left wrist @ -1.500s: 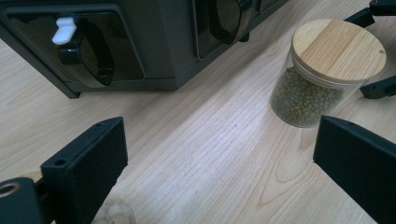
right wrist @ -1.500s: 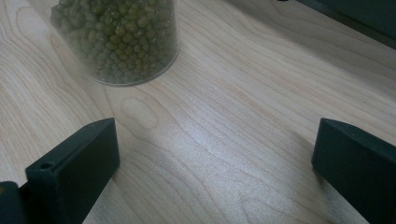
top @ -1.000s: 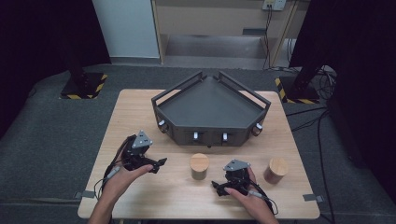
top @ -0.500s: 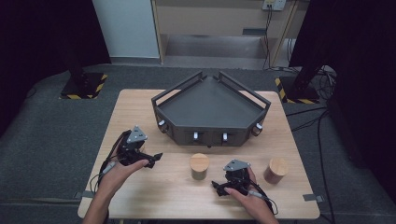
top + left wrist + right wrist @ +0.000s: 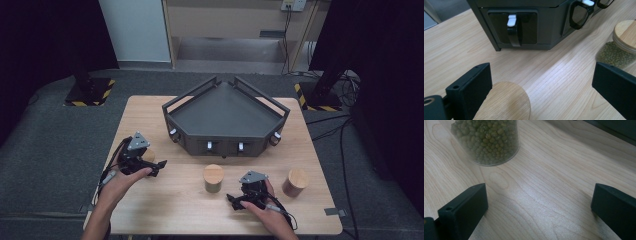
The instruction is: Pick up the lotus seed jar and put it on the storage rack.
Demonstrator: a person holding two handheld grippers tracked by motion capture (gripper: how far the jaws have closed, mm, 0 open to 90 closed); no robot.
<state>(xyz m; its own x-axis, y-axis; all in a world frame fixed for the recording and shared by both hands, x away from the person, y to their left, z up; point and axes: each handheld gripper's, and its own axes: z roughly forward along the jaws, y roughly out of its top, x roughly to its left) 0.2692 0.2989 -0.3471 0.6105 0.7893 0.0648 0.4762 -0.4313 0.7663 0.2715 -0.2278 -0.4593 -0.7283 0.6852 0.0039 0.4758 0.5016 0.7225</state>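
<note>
Left claw (image 5: pixel 150 167) sits low over the left part of the tabletop (image 5: pixel 175 200), jaws spread wide, nothing gripped. In the left gripper view, a round wooden lid (image 5: pixel 504 102) lies just beside the inner face of the left-hand jaw; whether jaw and lid touch, I cannot tell. From the high view the same wooden-lidded jar (image 5: pixel 148 154) stands close against the left claw, partly hidden behind it.

Right claw (image 5: pixel 235 200) rests near the front edge of the tabletop, right of centre, held by the person's right hand (image 5: pixel 267 212). Jaws wide apart, bare wood between them, nothing held. Its jaws point toward the middle jar.

Middle jar (image 5: pixel 213 178): clear glass, wooden lid, filled with small green beans. It stands upright on the tabletop between the two claws, nearer the right one, apart from both. In the right gripper view its glass base (image 5: pixel 486 140) sits beyond the jaws, toward the upper left; in the left gripper view it appears at the right edge (image 5: pixel 617 50), above the right-hand jaw.

Third jar (image 5: pixel 295 182): wooden lid, brownish body, upright, to the right of the right claw, not touched.

Dark grey angular tray (image 5: pixel 225 107) with side rails occupies the far half of the tabletop; small latches with white tips (image 5: pixel 512 20) line its front faces.
</note>
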